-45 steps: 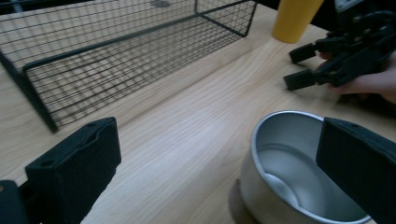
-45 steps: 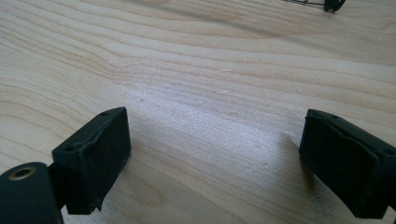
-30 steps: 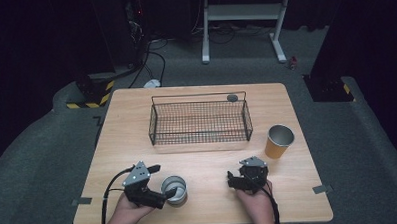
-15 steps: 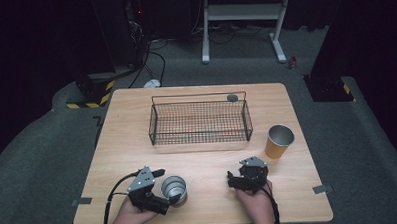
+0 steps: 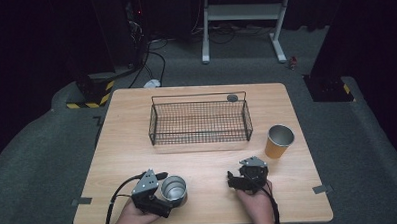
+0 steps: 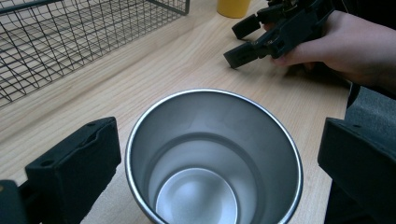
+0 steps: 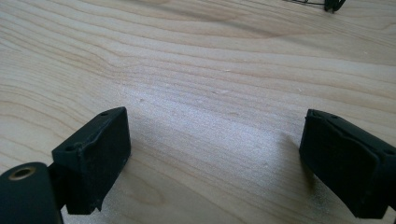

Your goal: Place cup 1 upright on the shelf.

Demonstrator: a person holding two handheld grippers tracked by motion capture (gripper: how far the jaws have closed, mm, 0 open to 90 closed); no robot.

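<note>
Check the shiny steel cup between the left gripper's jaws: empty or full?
Empty. The shiny steel cup stands upright, its bare bottom visible from the left gripper view.

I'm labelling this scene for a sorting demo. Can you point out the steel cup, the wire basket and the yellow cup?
steel cup (image 6: 212,154): left gripper view, inner wall.
wire basket (image 5: 199,123): high view, mesh floor.
yellow cup (image 5: 275,148): high view, outer side wall.
</note>
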